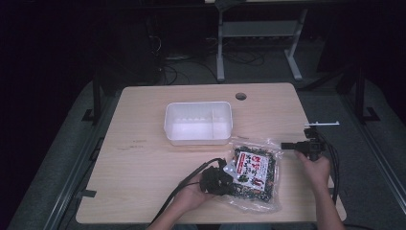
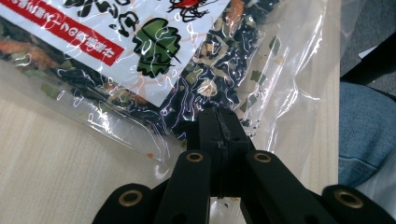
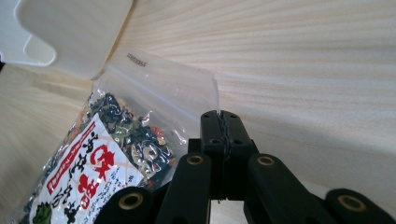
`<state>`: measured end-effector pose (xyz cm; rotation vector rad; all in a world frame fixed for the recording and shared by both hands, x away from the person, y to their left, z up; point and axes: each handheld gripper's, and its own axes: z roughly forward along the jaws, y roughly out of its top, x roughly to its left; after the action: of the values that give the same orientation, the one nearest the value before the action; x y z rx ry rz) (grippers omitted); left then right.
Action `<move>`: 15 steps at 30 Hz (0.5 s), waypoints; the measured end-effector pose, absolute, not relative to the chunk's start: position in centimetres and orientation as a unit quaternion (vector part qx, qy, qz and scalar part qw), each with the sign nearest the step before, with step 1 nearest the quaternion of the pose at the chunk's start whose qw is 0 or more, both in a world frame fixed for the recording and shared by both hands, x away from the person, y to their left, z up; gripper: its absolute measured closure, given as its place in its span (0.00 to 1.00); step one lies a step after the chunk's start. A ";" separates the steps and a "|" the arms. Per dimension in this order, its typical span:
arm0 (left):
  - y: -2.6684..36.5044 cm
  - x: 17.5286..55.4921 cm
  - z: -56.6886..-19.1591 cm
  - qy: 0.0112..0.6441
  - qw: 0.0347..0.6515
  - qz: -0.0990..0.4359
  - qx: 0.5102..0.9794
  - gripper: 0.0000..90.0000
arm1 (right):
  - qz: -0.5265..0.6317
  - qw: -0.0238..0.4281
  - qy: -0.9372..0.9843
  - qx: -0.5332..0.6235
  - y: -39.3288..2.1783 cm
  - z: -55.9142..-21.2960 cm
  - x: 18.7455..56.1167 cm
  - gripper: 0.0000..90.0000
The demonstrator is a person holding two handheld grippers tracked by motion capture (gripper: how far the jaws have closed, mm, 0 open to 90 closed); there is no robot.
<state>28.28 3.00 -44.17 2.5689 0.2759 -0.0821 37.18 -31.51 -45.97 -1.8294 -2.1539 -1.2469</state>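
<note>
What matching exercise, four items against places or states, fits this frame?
Items:
1. bag
2. tub
3. left claw
4. right claw

Places or states:
A. shut on the bag's near edge
B. white, beyond the bag
C. lying flat near the table's front edge
D. shut at the bag's clear far corner

Pairs: 1-C, 2-B, 3-A, 4-D

black tool [image 2: 219, 128], brass rivets

Snack bag [image 2: 196, 70] cut off at top edge, label print unreadable.
</note>
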 end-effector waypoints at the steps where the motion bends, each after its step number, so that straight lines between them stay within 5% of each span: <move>1: 3.1 28.3 -44.2 0.106 0.277 -0.033 0.954 1.00 | -0.402 0.024 -0.700 -0.590 -31.6 -45.8 37.0 0.99; 11: 3.7 29.1 -43.8 0.141 0.318 -0.046 0.936 0.80 | -0.430 -0.002 -0.702 -0.569 -33.0 -43.5 34.8 0.99; 15: 3.9 29.4 -43.7 0.163 0.324 -0.032 0.931 0.61 | -0.438 -0.015 -0.703 -0.560 -33.3 -42.6 33.8 0.99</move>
<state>29.36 3.89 -43.68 2.4430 0.4273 -0.0841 33.79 -33.29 -42.56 -1.7773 -2.2307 -1.3892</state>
